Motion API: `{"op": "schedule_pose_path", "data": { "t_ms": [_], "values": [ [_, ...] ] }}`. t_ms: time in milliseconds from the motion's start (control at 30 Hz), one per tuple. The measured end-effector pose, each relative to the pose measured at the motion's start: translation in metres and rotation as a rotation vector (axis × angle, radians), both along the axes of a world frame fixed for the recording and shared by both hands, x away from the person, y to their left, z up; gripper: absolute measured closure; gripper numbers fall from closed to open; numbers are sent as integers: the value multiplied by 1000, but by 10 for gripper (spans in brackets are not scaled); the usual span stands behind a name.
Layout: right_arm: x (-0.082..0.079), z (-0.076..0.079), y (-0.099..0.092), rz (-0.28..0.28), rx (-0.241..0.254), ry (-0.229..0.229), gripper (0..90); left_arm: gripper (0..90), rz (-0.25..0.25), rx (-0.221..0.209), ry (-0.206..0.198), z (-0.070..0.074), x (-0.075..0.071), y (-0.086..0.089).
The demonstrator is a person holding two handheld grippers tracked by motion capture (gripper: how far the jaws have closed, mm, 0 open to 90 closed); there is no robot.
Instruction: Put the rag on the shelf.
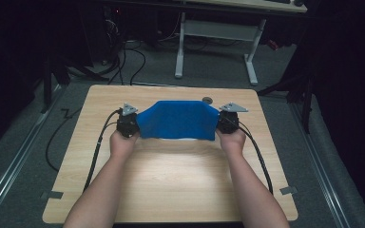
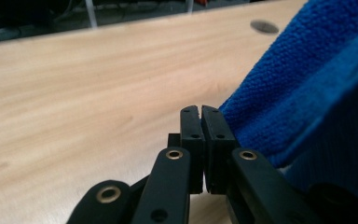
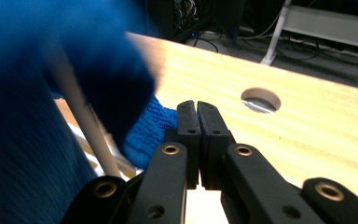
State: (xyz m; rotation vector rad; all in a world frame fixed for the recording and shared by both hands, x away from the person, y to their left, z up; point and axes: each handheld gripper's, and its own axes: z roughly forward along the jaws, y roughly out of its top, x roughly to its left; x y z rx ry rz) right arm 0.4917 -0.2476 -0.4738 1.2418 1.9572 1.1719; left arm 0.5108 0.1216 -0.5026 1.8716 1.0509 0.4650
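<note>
A blue cloth [image 1: 178,119] hangs stretched between the two grippers above the middle of a light wooden table [image 1: 171,175], its upper edge arched and its lower edge just over a pale object that cannot be identified. In the high view the left gripper [image 1: 128,121] meets the cloth's left edge and the right gripper [image 1: 228,121] its right edge, each held in one hand [image 1: 122,141] with a black cable [image 1: 97,152] trailing back toward the person.

In the left gripper view the jaws are pressed together with almost no gap, and the cloth [image 2: 307,88] rises immediately to the right of the jaw tips, touching the outer face of the right jaw. Whether fabric is pinched between the pads cannot be told from this angle. Bare tabletop lies to the left of and beyond the jaws, with a round cable hole [image 2: 264,26] far beyond them.

In the right gripper view the jaws are likewise closed tight, with a fold of cloth [image 3: 149,130] bunched against the left jaw and a blurred mass of it filling the space farther left. A pale rod-like edge [image 3: 86,126] crosses in front of that fabric. The cable hole [image 3: 260,99] lies just beyond and right of the jaw tips.
</note>
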Motion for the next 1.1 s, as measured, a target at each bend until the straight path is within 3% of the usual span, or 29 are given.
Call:
{"op": "schedule_pose_path", "data": {
  "t_ms": [333, 833, 1100],
  "values": [
    [-4, -15, -5, -7, -7, 22, 891, 876, -7, -11, 30, -11, -3, -1],
    [-10, -22, -6, -13, -11, 26, 889, 868, -14, 3, 47, -16, -7, -4],
    [-13, -17, -14, -51, -7, 30, 783, 733, 32, -32, 47, -11, -12, 10]
  ]
}}
